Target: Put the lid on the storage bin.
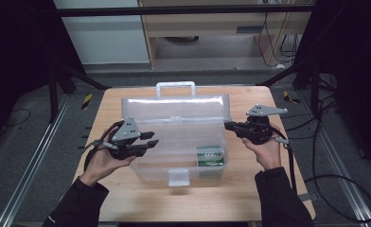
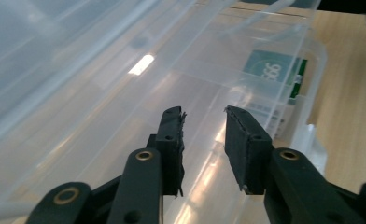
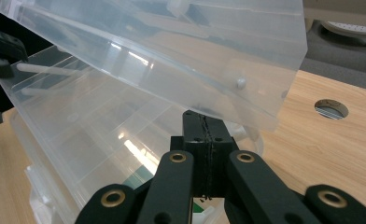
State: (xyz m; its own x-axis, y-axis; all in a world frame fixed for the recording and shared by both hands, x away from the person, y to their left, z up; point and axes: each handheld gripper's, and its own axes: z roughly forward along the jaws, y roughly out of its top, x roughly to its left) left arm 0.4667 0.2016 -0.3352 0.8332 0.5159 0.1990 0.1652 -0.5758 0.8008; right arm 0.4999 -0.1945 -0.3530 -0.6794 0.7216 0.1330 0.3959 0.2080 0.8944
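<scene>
Box: clear storage box (image 1: 174, 142) on tabletop (image 1: 250, 189), lid (image 1: 174, 106) raised.
Left gripper (image 1: 151, 138): nine o'clock, jaws spread.
Right gripper (image 1: 227, 126): three o'clock, jaws pressed together.
Progress: box open; green packet (image 1: 209, 155) inside.

We see a storage box (image 1: 174, 137) of clear, glossy plastic (it reflects the lamps), on a table (image 1: 250, 194) of pale wood with a smooth, matt surface. The left gripper (image 2: 203, 122) and right gripper (image 3: 204, 122) are matt black plastic, with brass-coloured metal rivets.
</scene>
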